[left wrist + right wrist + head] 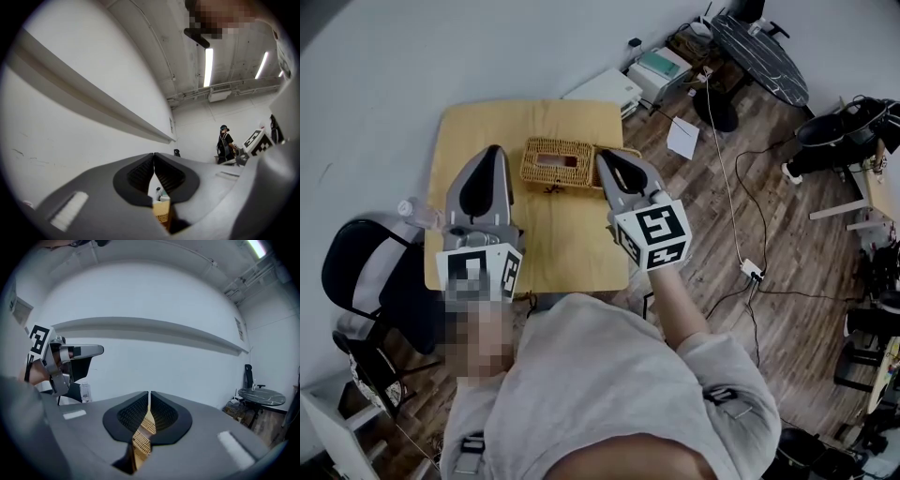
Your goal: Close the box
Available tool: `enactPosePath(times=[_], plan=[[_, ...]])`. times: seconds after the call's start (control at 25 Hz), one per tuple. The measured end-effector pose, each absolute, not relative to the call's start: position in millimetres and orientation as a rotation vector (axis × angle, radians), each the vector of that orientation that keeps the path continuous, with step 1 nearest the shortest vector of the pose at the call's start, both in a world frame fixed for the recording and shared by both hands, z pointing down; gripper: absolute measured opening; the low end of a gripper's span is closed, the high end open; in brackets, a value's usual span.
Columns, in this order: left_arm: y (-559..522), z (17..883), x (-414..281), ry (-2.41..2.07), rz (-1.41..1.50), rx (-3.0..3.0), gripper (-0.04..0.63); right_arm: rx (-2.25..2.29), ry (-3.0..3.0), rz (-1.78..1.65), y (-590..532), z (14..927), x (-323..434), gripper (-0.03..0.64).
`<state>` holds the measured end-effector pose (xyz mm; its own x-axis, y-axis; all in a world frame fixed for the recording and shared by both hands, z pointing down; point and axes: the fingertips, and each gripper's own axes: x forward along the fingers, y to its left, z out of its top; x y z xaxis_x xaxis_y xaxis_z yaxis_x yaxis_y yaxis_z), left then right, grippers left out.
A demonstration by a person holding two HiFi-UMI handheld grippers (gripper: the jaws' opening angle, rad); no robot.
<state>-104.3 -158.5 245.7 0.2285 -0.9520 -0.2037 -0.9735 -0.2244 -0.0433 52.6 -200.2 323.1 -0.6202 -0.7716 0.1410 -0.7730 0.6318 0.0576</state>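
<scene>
wicker, tan and woven: the rectangular basket box (534, 170) sits at the far middle of the pale wooden table (567, 239), its top open. my right claw (602, 157) (149, 398) is at its right end, jaws pressed together, weave showing through the gap under the tips. i reckon it's set there to push the lid over. my left claw (494, 150) (154, 157), closed and empty, hangs aside, leaving room.

Lab — strip lights (208, 67), trailing cables (733, 202)

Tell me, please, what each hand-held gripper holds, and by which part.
The right hand-held gripper seems to pinch the wicker lid by its edge; the left hand-held gripper is shut on nothing.
</scene>
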Motion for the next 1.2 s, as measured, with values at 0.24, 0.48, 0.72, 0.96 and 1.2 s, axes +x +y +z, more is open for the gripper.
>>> enactPosePath(times=[0.24, 0.48, 0.72, 0.96, 1.2], plan=[[-140.8, 243.0, -90.2, 1.853, 0.209, -2.317, 0.060, 1.302, -2.718, -0.044, -183.5, 304.8, 67.8, 0.020], [-125.1, 237.6, -79.9, 1.856, 0.217, -2.300, 0.059, 1.340, -2.725, -0.116, -167.1, 286.7, 82.6, 0.020], [-108.9, 234.5, -68.2, 1.856, 0.222, -2.288, 0.060, 1.396, -2.726, -0.175, -150.0, 271.2, 101.4, 0.020], [-95.4, 231.0, -64.0, 1.865, 0.227, -2.278, 0.060, 1.439, -2.727, -0.198, -135.9, 261.3, 116.2, 0.020], [-82.4, 230.8, -58.4, 1.868, 0.233, -2.275, 0.058, 1.489, -2.715, -0.216, -122.7, 258.1, 129.8, 0.020]])
